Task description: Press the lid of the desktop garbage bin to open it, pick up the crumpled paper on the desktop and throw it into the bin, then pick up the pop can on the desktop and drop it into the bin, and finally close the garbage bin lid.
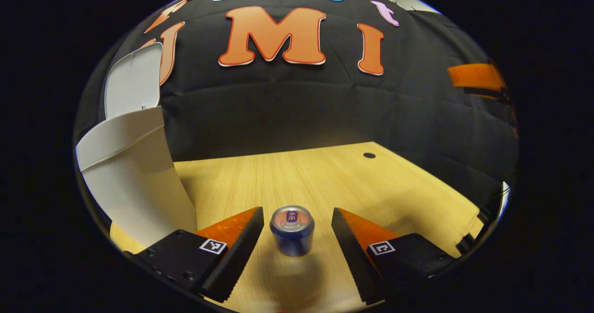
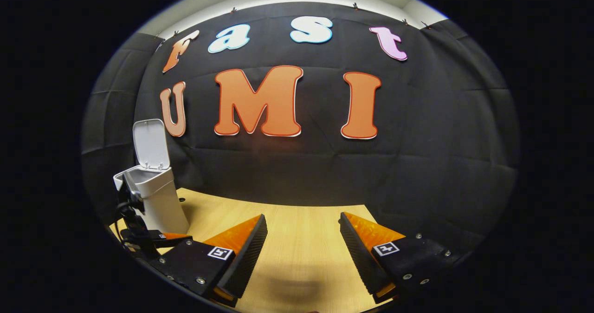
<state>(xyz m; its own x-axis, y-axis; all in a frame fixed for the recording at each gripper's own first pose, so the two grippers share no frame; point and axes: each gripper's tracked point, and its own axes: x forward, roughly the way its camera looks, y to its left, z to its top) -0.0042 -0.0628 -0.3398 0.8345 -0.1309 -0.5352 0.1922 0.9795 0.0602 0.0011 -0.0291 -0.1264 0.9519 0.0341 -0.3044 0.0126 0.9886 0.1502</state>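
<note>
Pop can [image 1: 292, 231] — metal cyl., upright, betw. spread left gripper [image 1: 297, 238] fingers

left tongs [image 1: 297, 238] spread wide, right tongs [image 2: 304, 243] spread wide

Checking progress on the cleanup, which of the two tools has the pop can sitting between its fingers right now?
The left tool: the upright pop can stands between its open fingers, untouched. The right tool has bare table between its fingers.

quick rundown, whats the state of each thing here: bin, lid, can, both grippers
garbage bin: upright on the desk, open
lid: flipped up, standing behind the opening
pop can: upright on the desk, between the left gripper's fingers, not touched
left gripper: open
right gripper: open, holding nothing
</note>
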